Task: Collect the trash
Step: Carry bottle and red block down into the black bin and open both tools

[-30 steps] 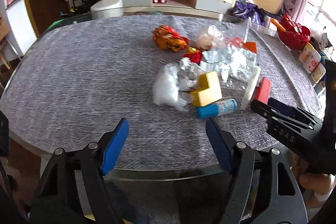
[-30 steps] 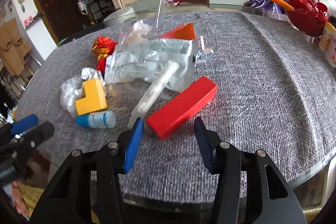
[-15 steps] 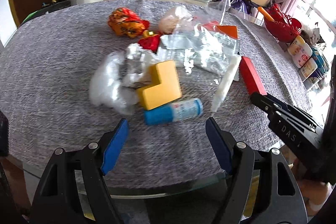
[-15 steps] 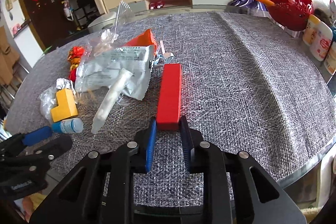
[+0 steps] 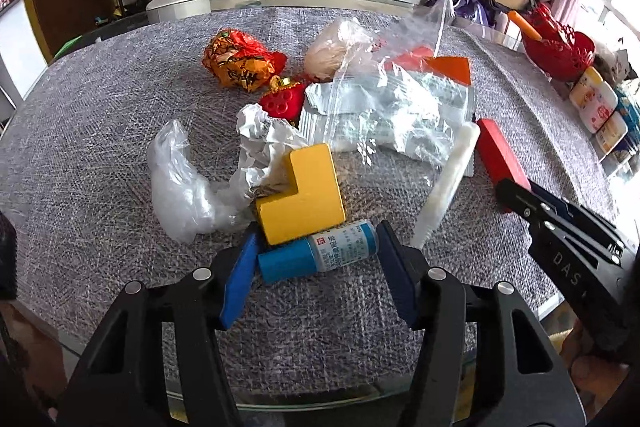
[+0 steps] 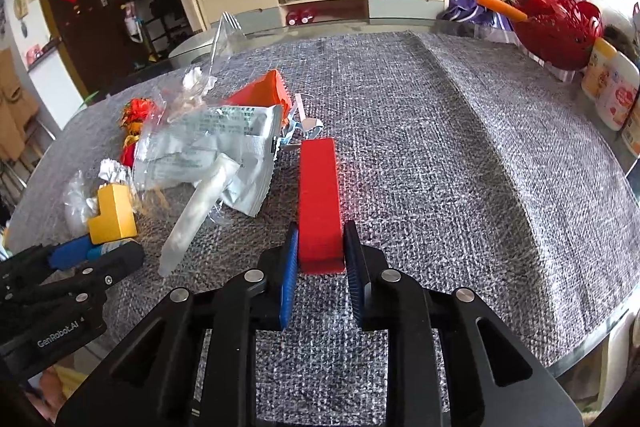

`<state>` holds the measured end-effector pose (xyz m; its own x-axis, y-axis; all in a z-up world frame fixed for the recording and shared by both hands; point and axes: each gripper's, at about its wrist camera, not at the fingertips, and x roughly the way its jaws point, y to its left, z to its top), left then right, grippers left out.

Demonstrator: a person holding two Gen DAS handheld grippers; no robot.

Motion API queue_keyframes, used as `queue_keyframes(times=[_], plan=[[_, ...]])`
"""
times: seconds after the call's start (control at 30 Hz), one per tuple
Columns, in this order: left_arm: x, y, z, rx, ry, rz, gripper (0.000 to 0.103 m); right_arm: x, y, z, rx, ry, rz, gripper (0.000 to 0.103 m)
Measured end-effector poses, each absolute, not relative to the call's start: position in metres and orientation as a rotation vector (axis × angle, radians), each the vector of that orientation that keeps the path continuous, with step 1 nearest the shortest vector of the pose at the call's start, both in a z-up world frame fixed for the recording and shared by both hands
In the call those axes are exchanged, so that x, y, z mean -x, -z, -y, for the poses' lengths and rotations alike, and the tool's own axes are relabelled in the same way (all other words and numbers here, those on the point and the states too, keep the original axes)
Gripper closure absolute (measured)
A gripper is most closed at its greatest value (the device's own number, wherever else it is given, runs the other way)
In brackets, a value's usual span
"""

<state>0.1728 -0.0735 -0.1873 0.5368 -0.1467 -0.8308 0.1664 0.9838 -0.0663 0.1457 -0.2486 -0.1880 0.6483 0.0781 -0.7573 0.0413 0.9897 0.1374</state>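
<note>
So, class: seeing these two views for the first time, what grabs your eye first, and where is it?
The red block, lengthwise between the right gripper fingers. Next the yellow L-shaped block at the near edge of the wrapper pile, touching the blue tube that lies crosswise between the left gripper fingers.

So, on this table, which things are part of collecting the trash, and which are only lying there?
Belong to the job:
- crumpled white paper
- clear plastic bag
- silver foil wrappers
- orange snack wrapper

Probably just lying about:
- yellow L-shaped block
- red block, gripped by the right tool
- blue tube, between the left tool's fingers
- red basket
</note>
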Motion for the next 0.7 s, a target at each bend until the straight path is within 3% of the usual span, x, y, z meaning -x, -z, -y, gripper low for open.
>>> queue_keyframes(times=[0.7], plan=[[-0.058, 0.167, 0.062, -0.042, 0.287, -0.964, 0.048, -0.025, 0.156, 0.237, -0.14, -0.153, -0.912, 0.082]])
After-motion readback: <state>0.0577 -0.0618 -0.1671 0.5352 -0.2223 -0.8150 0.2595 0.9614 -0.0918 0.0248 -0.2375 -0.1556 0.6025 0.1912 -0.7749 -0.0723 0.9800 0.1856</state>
